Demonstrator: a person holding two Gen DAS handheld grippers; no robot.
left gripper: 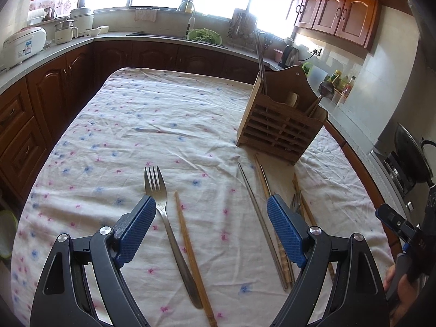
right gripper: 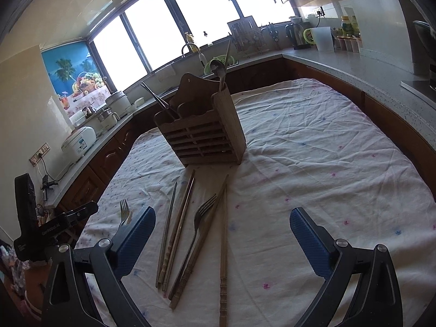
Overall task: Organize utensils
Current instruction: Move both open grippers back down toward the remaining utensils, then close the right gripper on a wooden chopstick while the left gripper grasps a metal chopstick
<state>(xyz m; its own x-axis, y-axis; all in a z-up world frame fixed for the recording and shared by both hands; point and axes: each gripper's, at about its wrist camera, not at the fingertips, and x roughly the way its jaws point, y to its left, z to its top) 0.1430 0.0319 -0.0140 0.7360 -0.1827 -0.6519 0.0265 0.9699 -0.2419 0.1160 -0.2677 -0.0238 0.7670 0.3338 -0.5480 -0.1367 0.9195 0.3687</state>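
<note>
Between spread left fingers (left gripper: 144, 218), fork (left gripper: 160, 207), wooden chopstick (left gripper: 190, 253) beside it

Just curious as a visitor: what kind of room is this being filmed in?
Most likely a home kitchen: a sink tap under the windows, wooden wall cabinets, and a rice cooker on the counter.

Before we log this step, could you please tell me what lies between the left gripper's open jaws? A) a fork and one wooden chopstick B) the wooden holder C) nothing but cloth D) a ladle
A: in the left wrist view, the fork and a wooden chopstick lie side by side on the tablecloth between the open jaws of the left gripper.
</note>
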